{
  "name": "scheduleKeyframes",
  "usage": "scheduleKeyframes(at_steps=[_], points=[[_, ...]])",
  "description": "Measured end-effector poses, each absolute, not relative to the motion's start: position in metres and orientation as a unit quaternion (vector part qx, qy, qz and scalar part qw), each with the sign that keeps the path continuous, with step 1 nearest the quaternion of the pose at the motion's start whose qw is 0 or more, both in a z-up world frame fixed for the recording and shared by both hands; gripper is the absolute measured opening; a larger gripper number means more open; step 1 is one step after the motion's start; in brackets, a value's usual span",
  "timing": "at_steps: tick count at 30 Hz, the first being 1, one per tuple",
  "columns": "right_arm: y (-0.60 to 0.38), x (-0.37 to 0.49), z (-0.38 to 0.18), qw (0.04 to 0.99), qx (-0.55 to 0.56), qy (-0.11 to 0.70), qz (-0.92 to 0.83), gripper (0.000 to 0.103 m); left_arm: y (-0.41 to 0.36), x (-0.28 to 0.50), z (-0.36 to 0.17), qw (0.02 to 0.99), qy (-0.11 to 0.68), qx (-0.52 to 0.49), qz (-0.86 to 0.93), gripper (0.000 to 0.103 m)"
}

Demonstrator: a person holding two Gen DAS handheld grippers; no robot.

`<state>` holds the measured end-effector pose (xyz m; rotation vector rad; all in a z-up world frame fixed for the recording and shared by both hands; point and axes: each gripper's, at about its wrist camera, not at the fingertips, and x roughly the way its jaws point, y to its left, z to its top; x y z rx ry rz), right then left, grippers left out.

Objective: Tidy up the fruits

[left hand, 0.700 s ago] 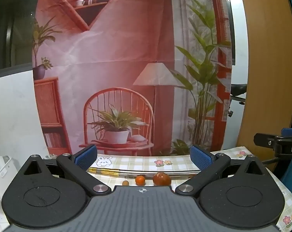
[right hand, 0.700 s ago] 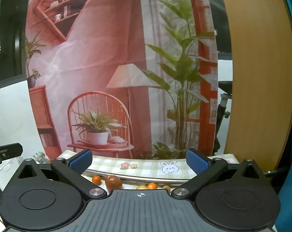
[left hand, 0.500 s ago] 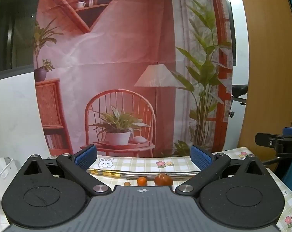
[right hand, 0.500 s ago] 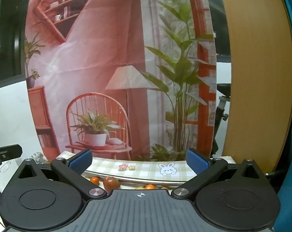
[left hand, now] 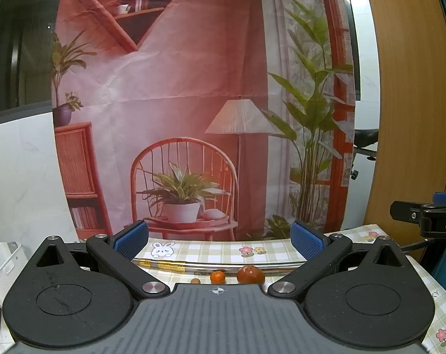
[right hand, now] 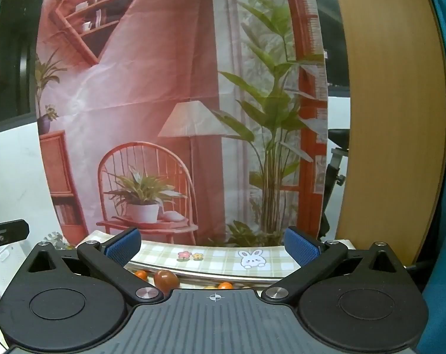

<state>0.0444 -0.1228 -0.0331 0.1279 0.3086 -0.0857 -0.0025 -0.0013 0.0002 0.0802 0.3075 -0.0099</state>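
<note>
A dark red round fruit (left hand: 250, 274) lies on the checked tablecloth (left hand: 217, 249), just past my left gripper's body, with a small orange fruit (left hand: 217, 277) and a tiny brown one (left hand: 195, 281) to its left. My left gripper (left hand: 220, 240) stands open above them with nothing between its blue pads. In the right wrist view the red fruit (right hand: 165, 279) sits low left, with small orange fruits (right hand: 141, 274) (right hand: 225, 285) beside it. My right gripper (right hand: 212, 246) is open and empty. Most of the table is hidden by both gripper bodies.
A printed backdrop (left hand: 193, 88) of a chair, lamp and plants hangs behind the table. A metal strip (left hand: 211, 265) runs across the cloth behind the fruit. A white basket (left hand: 3, 261) stands at the left, a wooden panel (left hand: 408, 103) at the right.
Both views have shifted only slightly; the fruits sit a little lower in the right wrist view. Both grippers stay open and empty.
</note>
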Motion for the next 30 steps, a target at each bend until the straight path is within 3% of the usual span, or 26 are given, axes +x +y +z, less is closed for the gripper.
scheduleKeyframes(at_steps=[30], points=[[-0.1212, 0.0432, -0.0321, 0.986, 0.061, 0.151, -0.038, 0.103, -0.0026, -0.0083, -0.0003, 0.989, 0.145, 0.039, -0.004, 0.103]])
